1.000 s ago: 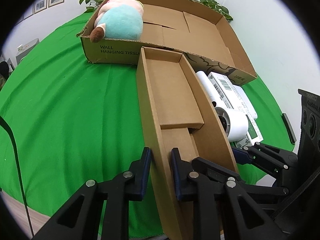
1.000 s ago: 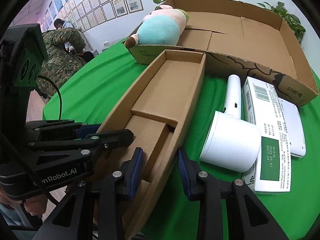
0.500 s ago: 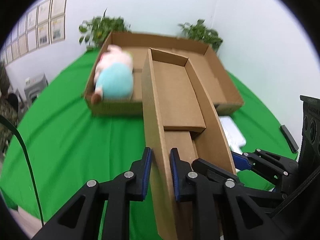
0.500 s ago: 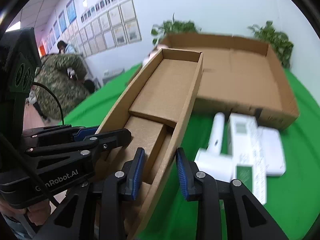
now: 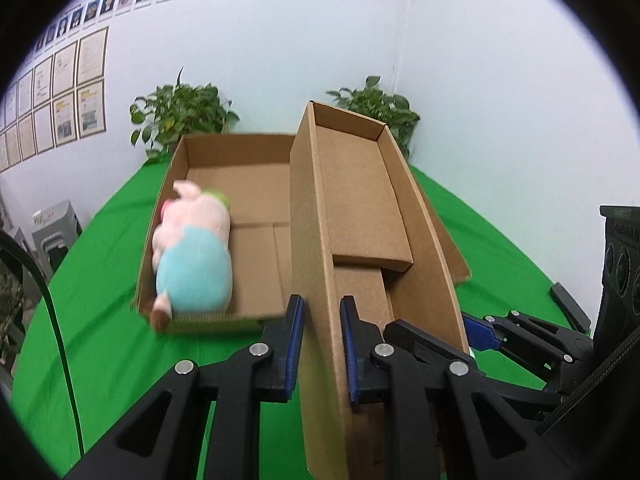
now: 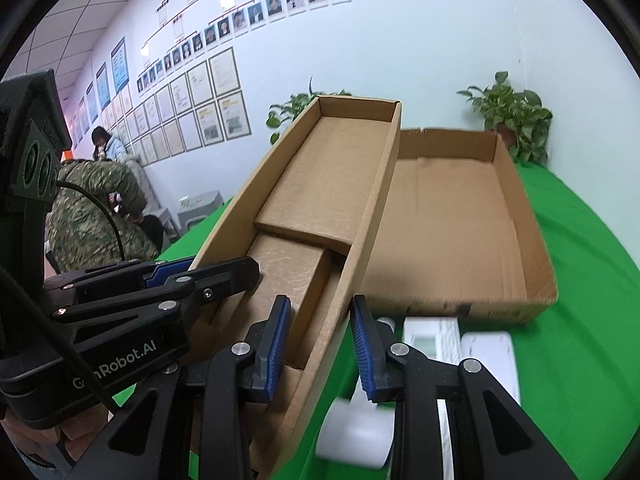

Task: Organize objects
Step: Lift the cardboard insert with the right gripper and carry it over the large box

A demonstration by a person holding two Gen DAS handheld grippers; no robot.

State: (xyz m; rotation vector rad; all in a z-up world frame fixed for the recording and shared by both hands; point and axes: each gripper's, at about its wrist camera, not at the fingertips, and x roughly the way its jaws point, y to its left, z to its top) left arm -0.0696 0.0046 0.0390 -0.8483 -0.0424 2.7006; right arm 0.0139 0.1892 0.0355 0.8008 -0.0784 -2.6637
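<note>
Between your two grippers hangs the long, narrow brown cardboard box (image 5: 360, 216), lifted clear of the green cloth-covered table (image 5: 100, 280) and tilted so its far end rides high. Your left gripper (image 5: 320, 344) is clamped on the box's left side wall, blue-padded fingers (image 5: 294, 344) pressed to either face of the cardboard. Your right gripper (image 6: 320, 348) straddles the opposite wall, one finger inside the box and one outside; the wall sits between the pads, though on the outer side you can't quite tell from this view whether the pad (image 6: 362, 352) is touching. Inside the narrow box, a folded cardboard flap (image 6: 308, 216) lies across the floor, with a lower step nearer you.

Beyond and beneath the raised far end sits the wide, shallow brown cardboard tray (image 5: 224, 152) on the table. A pink plush pig in a teal outfit (image 5: 192, 256) lies along the tray's left side, snout pointing away from you, one foot poking over the near rim.

Down under your right gripper, a white cylindrical handheld device (image 6: 356, 436) and white rectangular packages (image 6: 488, 356) rest on the cloth, blurred. Two potted green plants (image 5: 180, 112) stand against the white wall behind the tray.
</note>
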